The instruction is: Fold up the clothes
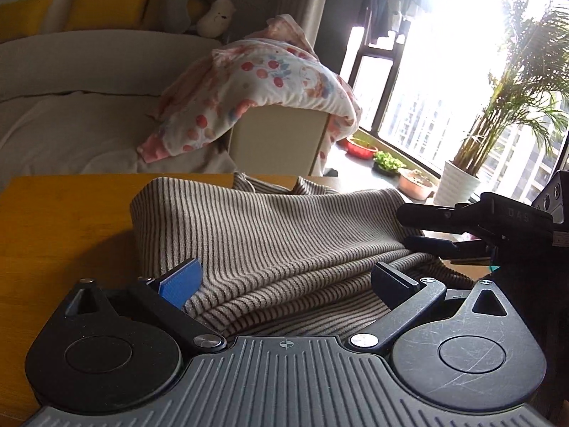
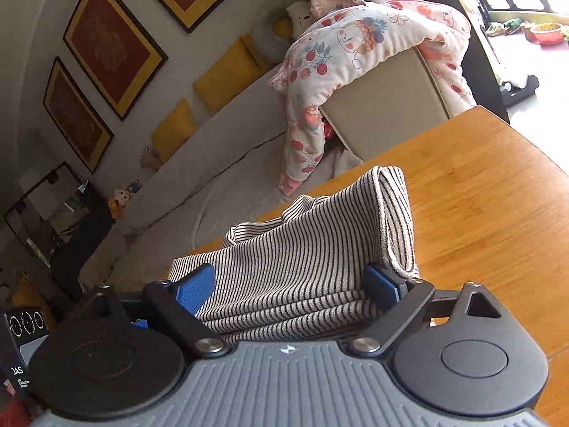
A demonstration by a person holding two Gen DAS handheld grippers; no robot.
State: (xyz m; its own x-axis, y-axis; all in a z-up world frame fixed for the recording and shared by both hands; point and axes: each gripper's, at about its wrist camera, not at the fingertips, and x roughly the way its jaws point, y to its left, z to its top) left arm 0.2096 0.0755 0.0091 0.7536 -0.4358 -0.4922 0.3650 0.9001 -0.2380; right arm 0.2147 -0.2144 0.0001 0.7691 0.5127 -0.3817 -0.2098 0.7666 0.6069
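A striped beige-and-dark garment (image 1: pixel 270 235) lies folded in several layers on the wooden table (image 1: pixel 60 220). My left gripper (image 1: pixel 284 281) is open, its blue-padded fingers on either side of the near folded edge. The right gripper (image 1: pixel 423 227) shows at the right in the left wrist view, its fingers straddling the garment's right edge with a gap between them. In the right wrist view the same garment (image 2: pixel 313 249) lies between the wide-open fingers of my right gripper (image 2: pixel 288 288), on the table (image 2: pixel 490 206).
A beige sofa (image 1: pixel 89 71) with yellow cushions stands behind the table, with a floral blanket (image 1: pixel 263 92) draped over its arm. Potted plants (image 1: pixel 458 178) stand by the bright window at the right. Framed pictures (image 2: pixel 110 46) hang on the wall.
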